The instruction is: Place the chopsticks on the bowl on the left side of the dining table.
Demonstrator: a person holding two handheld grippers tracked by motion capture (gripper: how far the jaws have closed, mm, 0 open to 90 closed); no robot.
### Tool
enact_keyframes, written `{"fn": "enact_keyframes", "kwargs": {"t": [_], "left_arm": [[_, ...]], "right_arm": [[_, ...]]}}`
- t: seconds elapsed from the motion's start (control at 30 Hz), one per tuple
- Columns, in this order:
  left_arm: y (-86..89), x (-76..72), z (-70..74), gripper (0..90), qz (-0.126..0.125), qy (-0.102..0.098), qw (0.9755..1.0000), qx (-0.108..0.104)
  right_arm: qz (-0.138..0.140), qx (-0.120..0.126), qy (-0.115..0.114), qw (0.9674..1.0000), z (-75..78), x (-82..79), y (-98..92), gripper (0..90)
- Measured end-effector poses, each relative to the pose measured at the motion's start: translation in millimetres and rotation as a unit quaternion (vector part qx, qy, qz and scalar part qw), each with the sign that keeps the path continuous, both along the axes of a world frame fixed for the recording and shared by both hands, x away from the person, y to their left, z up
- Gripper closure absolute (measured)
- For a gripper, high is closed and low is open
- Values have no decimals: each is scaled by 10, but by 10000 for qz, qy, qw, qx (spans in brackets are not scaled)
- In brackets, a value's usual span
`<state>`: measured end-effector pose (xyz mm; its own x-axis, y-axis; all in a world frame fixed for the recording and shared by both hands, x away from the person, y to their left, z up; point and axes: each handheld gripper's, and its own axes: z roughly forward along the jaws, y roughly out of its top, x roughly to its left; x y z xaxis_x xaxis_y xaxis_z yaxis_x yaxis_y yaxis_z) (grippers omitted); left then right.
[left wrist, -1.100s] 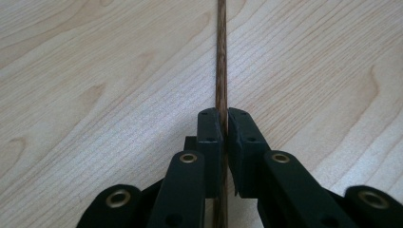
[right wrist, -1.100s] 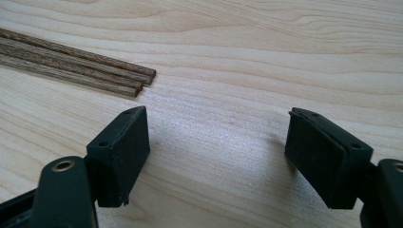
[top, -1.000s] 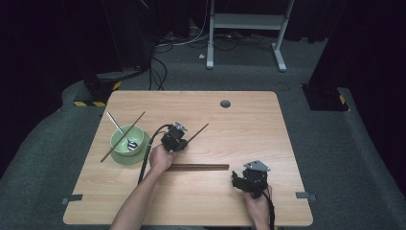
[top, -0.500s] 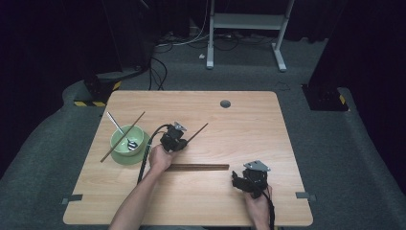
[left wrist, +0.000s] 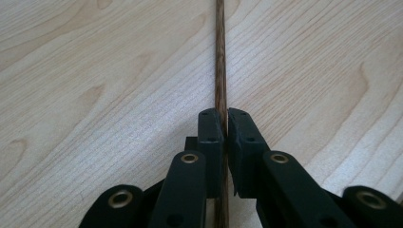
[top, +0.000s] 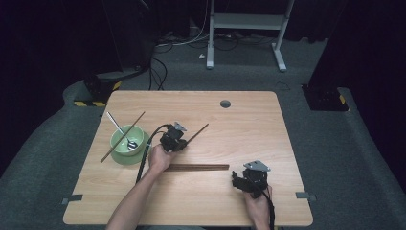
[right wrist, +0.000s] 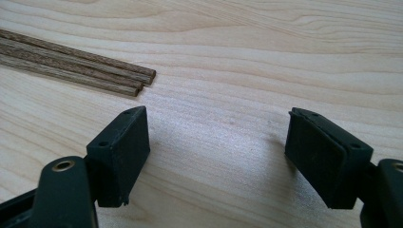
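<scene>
Near the tabletop's (top: 249,115) middle, my left gripper (top: 178,140) is clamping a chopstick (left wrist: 220,61) that could swivel or slip from its thin pinch, while my right gripper (right wrist: 216,156) is idling, jaws spread, beside the bundle (right wrist: 76,66).

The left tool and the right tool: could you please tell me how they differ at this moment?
The left tool is shut on a single chopstick; the right tool stands wide open, holding nothing. The left tool sits near the green bowl; the right tool rests beside the bundled chopsticks' ends. Both are black and hand-held over the wooden table.
</scene>
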<state>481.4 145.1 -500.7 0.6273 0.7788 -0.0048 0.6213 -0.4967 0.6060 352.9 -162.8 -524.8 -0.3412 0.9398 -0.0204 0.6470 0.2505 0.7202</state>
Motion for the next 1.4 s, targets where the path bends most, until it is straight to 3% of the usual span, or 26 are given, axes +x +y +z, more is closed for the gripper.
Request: {"fn": "enact_keyframes", "kwargs": {"t": [0.8,1.4], "left_arm": [[-20,-174,206,839,-219,-120,9993,-289],[1,-222,272,839,-293,-91,9989,-360]], "right_arm": [[-5,-4,-2,10000,0,1,1,221],[-4,-3,-1,10000,0,1,1,221]]}}
